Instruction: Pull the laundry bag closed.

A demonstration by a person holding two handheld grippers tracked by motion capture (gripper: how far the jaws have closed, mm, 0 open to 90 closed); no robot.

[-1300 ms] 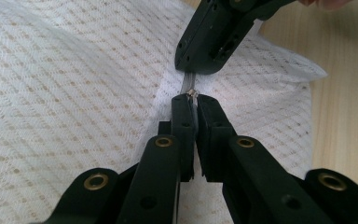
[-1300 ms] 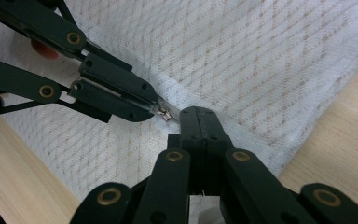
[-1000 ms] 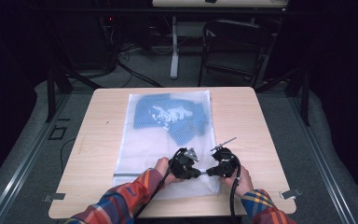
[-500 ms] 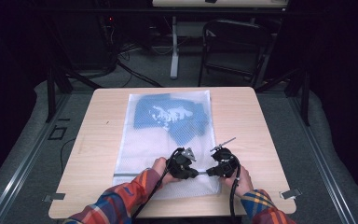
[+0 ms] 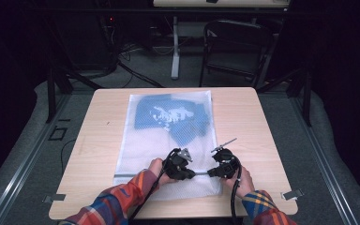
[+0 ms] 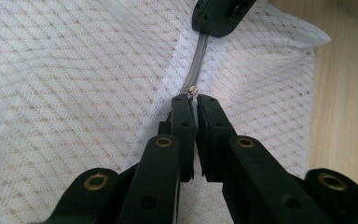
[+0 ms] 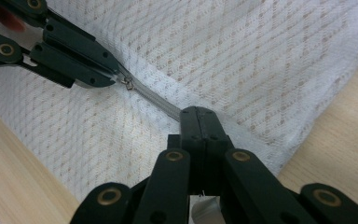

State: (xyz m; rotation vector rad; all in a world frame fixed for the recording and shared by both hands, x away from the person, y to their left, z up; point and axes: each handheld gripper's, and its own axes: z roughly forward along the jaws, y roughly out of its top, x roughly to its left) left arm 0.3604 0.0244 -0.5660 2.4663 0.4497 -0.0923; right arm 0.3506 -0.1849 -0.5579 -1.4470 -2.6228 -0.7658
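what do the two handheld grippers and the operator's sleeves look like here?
Both the left gripper and the right gripper are matte black, each with two flat linked jaws with brass-coloured rivets. The left one carries a grey three-cornered plate on top; the right has a thin rod sticking out. A black cable trails from each. The sleeves are orange, red and blue plaid.

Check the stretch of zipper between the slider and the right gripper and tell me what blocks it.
Nothing visible does. The left gripper is shut on the zipper slider, the right gripper pinches the zipper farther along the mesh laundry bag, and the grey zipper between them lies bare.
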